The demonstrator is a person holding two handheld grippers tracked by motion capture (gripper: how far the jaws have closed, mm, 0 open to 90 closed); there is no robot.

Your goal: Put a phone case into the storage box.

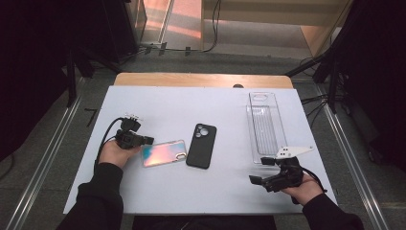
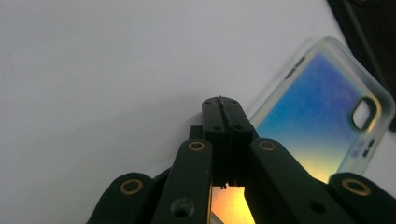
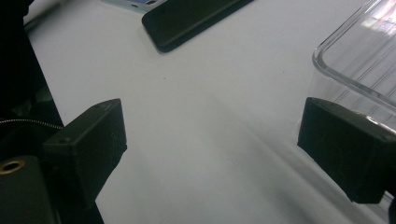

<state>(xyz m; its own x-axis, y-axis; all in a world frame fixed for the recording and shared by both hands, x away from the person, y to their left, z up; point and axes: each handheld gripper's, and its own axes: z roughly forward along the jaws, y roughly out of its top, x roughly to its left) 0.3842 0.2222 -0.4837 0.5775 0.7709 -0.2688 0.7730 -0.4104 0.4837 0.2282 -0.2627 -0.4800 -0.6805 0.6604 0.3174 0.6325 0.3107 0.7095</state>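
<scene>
While the left tool point(image 1: 147, 140) is sitting with its jaws pressed together at the left end of the iridescent phone case point(image 1: 164, 153), that case is lying flat on the white worktop point(image 1: 167, 191), left of centre in the high view, just beside the black phone case point(image 1: 201, 145). It is probably handling as a light, thin, flexible shell with a slick glossy face, so a grip across a raised edge near a corner is looking safer than one on the flat. In the left gripper view the closed jaws are covering the case's point(image 2: 322, 121) near end, so whether anything is being pinched is hard to tell. Lower right in the high view, the right tool point(image 1: 257, 178) is hovering with jaws spread, holding nothing, near the clear tray point(image 1: 265, 125), whose walls are fading into the worktop.
</scene>
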